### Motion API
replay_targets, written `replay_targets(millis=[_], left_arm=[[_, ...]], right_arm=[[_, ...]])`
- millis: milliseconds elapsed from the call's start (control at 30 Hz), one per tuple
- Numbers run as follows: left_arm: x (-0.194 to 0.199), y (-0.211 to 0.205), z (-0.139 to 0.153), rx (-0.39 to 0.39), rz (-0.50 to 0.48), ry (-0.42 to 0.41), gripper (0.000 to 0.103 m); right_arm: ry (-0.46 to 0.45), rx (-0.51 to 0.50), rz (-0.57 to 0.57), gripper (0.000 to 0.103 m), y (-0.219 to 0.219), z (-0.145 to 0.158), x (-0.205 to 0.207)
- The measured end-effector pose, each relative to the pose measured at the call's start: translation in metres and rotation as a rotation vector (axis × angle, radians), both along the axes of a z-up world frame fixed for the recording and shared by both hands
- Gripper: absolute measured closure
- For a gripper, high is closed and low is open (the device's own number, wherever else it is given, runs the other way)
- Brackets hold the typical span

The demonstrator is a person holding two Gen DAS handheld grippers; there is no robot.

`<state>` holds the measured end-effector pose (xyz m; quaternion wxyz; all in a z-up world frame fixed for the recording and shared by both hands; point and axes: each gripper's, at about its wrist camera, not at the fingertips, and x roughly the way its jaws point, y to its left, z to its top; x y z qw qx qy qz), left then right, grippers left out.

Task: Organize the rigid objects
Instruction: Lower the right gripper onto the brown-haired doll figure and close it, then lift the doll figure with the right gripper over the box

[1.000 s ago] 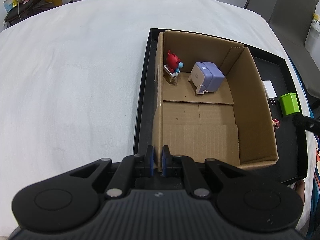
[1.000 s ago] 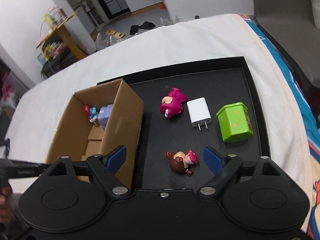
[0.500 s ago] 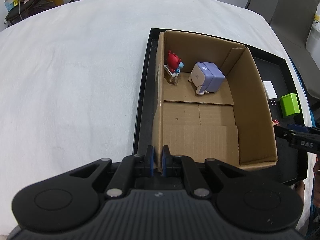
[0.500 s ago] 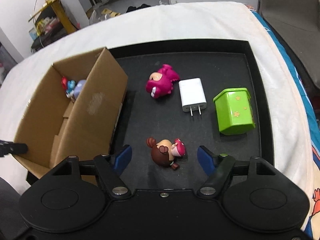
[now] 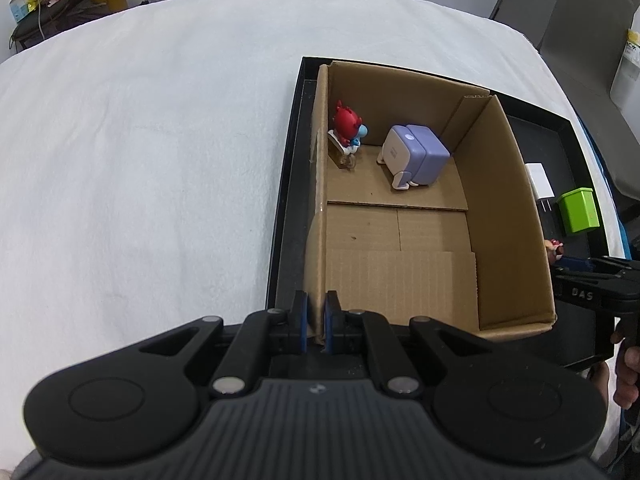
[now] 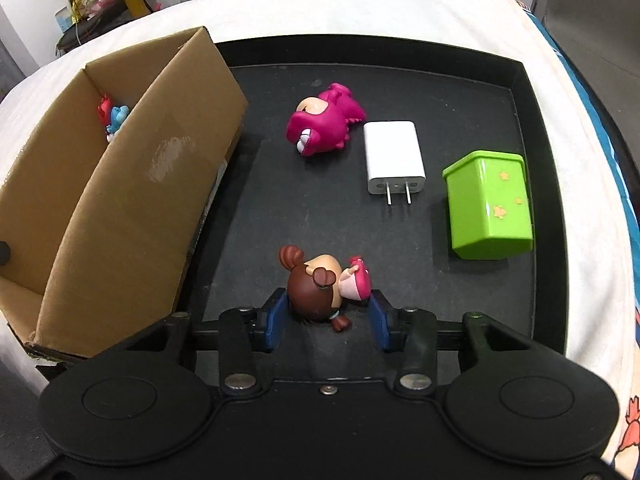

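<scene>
far left: white cloth (image 5: 140, 152), bare of task items. next, black tray (image 5: 286, 208) with cardboard box (image 5: 508, 208) standing in its left part. left gripper (image 5: 315, 326) clamped on the box's near-left wall, pads pressed flat on either side of the cardboard, steadying it. inside the box, at the far end: red and blue figurine (image 5: 349, 127) against the left wall, purple charger (image 5: 416, 156) just beside it; near half of the box floor free.

right of the box, on the open tray floor: pink dinosaur toy (image 6: 324, 126) on its side, white plug adapter (image 6: 394, 158) just beside it with prongs pointing toward the camera, green box (image 6: 490, 204) further right, near the tray's wall. closest in: brown-haired doll (image 6: 320, 290) lying down, sitting between the spread jaws of right gripper (image 6: 329, 320), both pads apart from it, nothing gripped yet.

step in hand, judged: picking the doll for the box. best done by lowering a touch more so the pads (image 6: 276, 322) meet the round head at its widest part, not the thin pink piece on the right, then closing slowly and evenly. rounded, glossy head likely to slip or roll out if pinched off-centre. lift straight up before swinging left, high enough to clear the box's right wall, and release over the free near half. left hold worth keeping firm so the light box does not slide.
</scene>
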<state>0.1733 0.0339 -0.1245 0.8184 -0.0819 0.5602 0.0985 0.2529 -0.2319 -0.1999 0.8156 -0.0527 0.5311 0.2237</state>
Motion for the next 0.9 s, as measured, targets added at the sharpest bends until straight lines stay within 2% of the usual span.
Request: replay_targets(millis=[200, 533, 900], left_arm=[[0.000, -0.001, 0.001, 0.002, 0.000, 0.001, 0.096], [0.000, -0.002, 0.002, -0.001, -0.006, 0.003, 0.096], [0.000, 0.000, 0.001, -0.006, -0.004, 0.000, 0.096]], right_arm=[[-0.011, 0.042, -0.028, 0.061, -0.009, 0.016, -0.002], [-0.084, 0.116, -0.053, 0.061, -0.015, 0.066, 0.002], [-0.099, 0.212, -0.043, 0.061, -0.010, 0.090, 0.005]])
